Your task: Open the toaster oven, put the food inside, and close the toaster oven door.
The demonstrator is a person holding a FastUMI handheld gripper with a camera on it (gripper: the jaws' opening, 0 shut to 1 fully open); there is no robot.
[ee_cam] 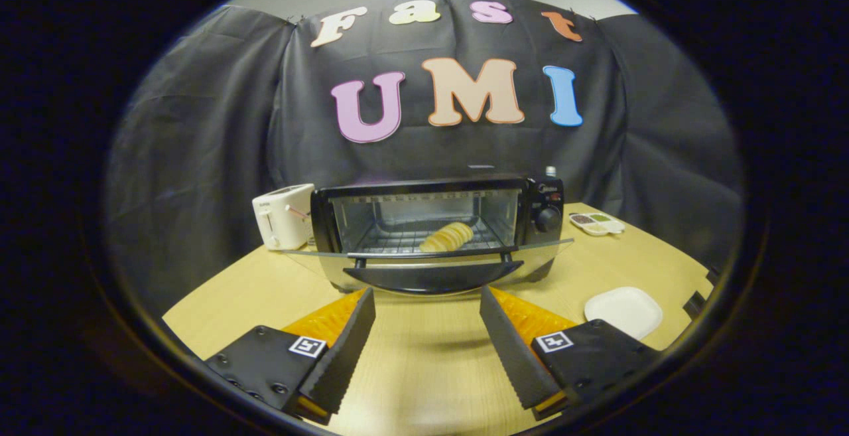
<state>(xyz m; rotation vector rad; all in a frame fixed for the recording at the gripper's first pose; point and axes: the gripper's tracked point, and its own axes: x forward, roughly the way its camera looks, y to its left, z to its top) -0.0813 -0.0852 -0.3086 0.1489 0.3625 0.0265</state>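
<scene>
A black toaster oven [537,207] stands on the wooden table [424,356] straight ahead of the fingers. Its glass door [431,270] hangs folded down flat, with the dark handle along its front edge just beyond the fingertips. On the wire rack inside lies a golden pastry [448,237], right of the middle. My gripper [428,320] is open, its two fingers spread wide above the table, nothing between them. The fingertips stop a little short of the door's handle.
A white toaster [284,216] stands left of the oven. Right of the oven sits a small divided dish [597,223] with bits of food. A white square plate [625,310] lies by the right finger. The table's edge runs close behind the plate.
</scene>
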